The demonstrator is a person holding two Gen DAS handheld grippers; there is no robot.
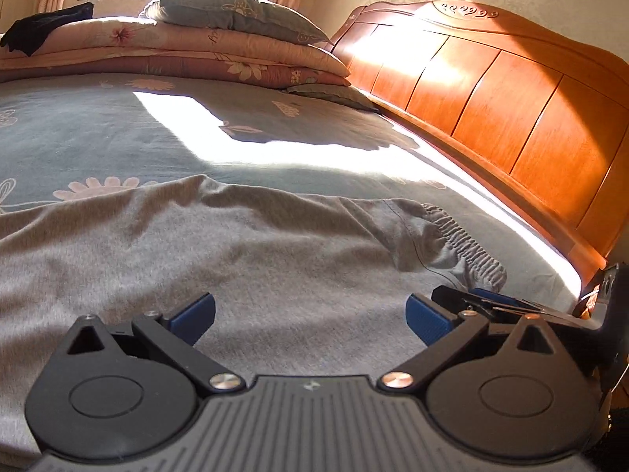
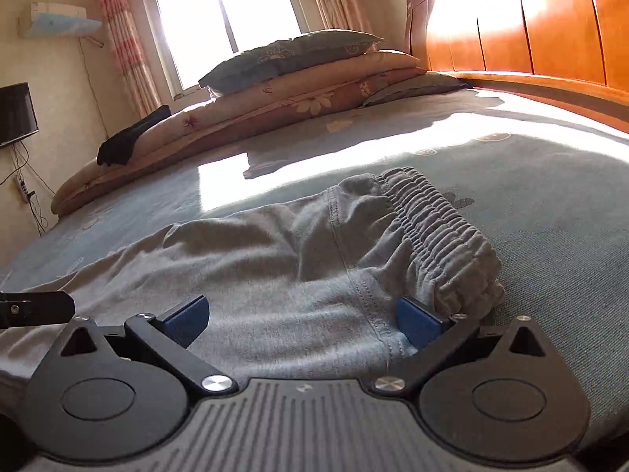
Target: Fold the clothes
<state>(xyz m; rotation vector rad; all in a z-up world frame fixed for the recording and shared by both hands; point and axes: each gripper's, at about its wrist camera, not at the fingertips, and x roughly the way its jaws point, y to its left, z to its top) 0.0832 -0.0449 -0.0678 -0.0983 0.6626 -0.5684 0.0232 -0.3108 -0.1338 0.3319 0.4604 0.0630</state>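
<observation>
Grey pants [image 1: 220, 244] lie flat on the bed, their gathered elastic waistband [image 1: 468, 244] at the right end. My left gripper [image 1: 310, 316] hovers low over the grey cloth, jaws wide open and empty. The right gripper's fingers [image 1: 483, 301] show at its right, by the waistband. In the right wrist view the pants [image 2: 255, 259] fill the foreground and the waistband [image 2: 436, 236] bunches up at right. My right gripper [image 2: 302, 320] is open over the cloth, its right blue pad against the waistband's near end. The left gripper's finger [image 2: 35, 306] pokes in at left.
The blue-grey flowered bed sheet [image 1: 118, 129] spreads beyond the pants. Stacked quilts and a pillow [image 1: 232, 11] lie at the far side, with a black garment [image 1: 47, 27] on them. An orange wooden headboard [image 1: 491, 90] runs along the right. A window [image 2: 224, 11] and wall television [image 2: 15, 112] lie behind.
</observation>
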